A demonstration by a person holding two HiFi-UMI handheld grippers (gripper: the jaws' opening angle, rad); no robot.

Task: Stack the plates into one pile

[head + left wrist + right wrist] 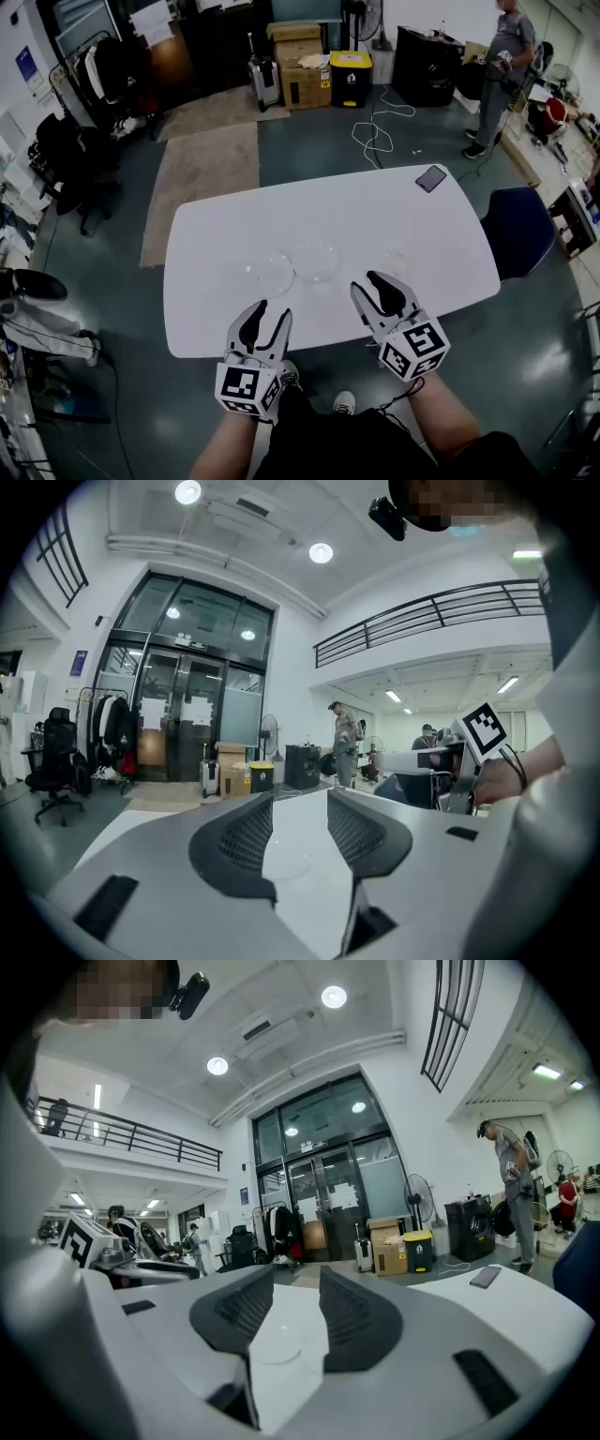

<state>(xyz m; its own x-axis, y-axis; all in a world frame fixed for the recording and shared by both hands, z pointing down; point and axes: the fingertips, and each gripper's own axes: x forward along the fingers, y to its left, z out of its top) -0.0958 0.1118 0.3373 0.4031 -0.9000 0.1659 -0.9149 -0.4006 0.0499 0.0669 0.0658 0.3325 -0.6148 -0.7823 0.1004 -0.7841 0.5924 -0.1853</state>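
Observation:
Two clear glass plates lie side by side on the white table (216, 225), the left plate (269, 273) and the right plate (316, 260). A fainter clear shape (394, 258) lies further right; I cannot tell what it is. My left gripper (268, 316) hovers at the table's near edge just short of the left plate, jaws apart with nothing between them. My right gripper (370, 285) stands near the right plate, also open and empty. In the left gripper view a faint plate (291, 860) shows between the left gripper's (300, 799) jaws. The right gripper (295, 1274) frames another plate (272, 1346).
A dark phone (430, 178) lies at the table's far right corner. A blue chair (518, 230) stands off the right end. Cardboard boxes (298, 61) and a yellow bin (351, 77) sit beyond the table. A person (502, 75) stands at the back right.

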